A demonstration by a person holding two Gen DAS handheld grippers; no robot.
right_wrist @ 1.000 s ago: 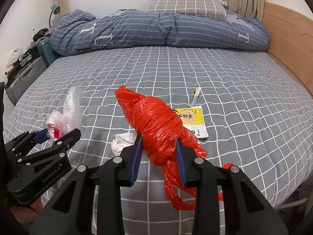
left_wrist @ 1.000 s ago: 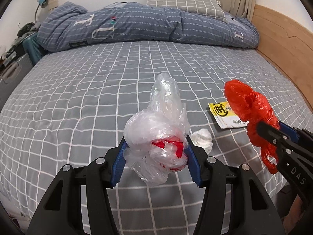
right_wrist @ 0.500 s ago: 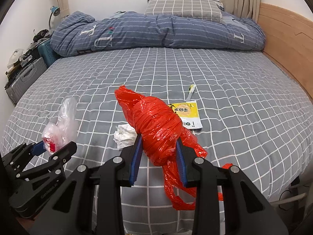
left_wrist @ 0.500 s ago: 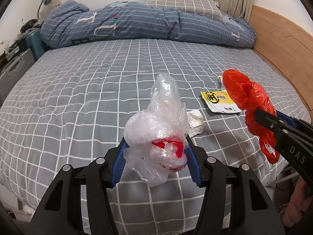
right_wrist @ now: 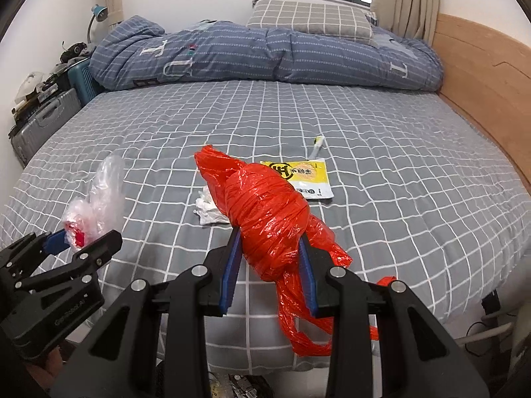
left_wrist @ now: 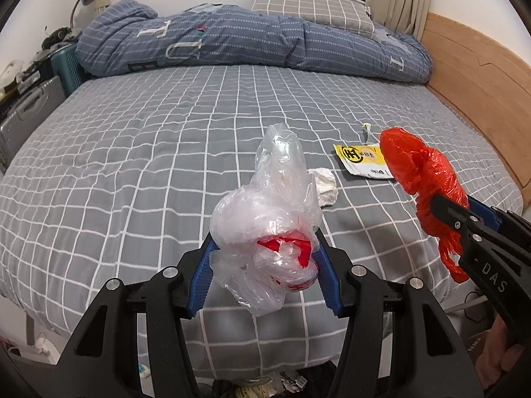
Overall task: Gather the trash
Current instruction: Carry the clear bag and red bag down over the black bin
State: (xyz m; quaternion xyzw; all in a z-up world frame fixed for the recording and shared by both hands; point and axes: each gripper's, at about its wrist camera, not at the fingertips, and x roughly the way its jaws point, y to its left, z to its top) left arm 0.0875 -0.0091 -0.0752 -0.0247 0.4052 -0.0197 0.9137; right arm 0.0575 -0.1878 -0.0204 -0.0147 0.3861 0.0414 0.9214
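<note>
Left tongs pinch clear bag wad, right tongs pinch red bag; tissue and yellow packet lie ahead on bed, packet nearer right tongs.

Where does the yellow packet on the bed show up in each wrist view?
Left wrist: yellow packet lies right of centre, partly behind the red bag.
Right wrist: yellow packet lies at centre, just beyond the red bag.
Shared landmark: the crumpled white tissue to its left.
</note>
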